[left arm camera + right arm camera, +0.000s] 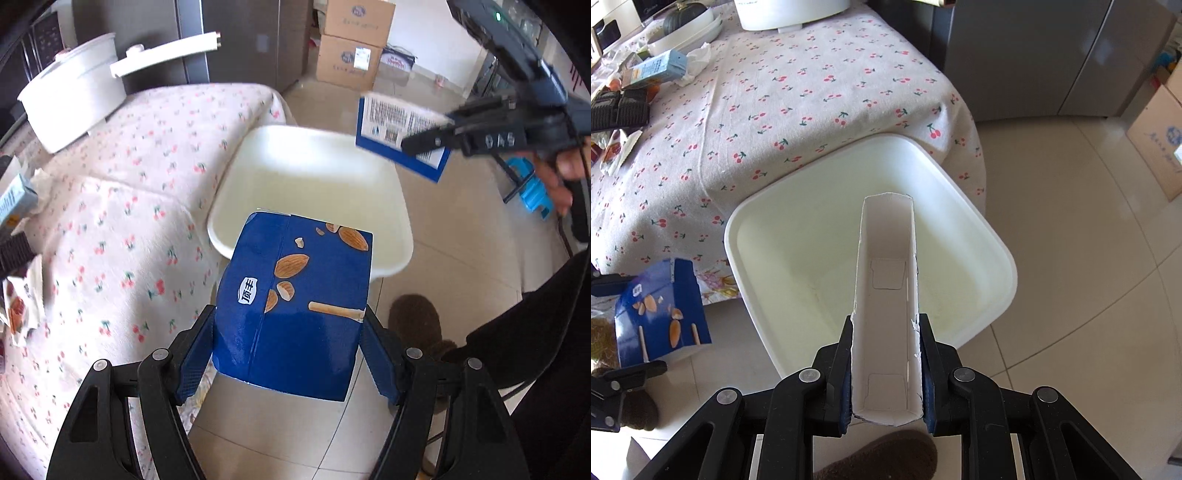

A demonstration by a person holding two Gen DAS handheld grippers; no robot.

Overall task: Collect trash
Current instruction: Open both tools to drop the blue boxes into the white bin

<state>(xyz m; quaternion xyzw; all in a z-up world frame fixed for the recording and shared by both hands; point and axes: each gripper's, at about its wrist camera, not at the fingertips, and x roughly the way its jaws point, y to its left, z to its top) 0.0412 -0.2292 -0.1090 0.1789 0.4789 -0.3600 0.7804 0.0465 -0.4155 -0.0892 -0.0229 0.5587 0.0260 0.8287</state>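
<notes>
**Both hand-held grippers loaded above the bin**

The left hand-held gripper [288,354] is clamped on a blue snack box [295,295]; the right hand-held gripper [886,369] pinches a torn white carton piece [886,295]. Ahead of and below both sits the white bin [997,254], apparently empty, beside the table [812,92]. Let go too early and the light cardboard could flutter past the rim onto the floor [1071,221].

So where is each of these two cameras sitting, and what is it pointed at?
Left wrist: rides on the left hand-held gripper, looking along its fingers at the blue box it grips, the white bin beyond; the person's hand shows.
Right wrist: rides on the right hand-held gripper, looking down at its open carton over the bin.
Shared: bin, cherry tablecloth, blue box.
</notes>
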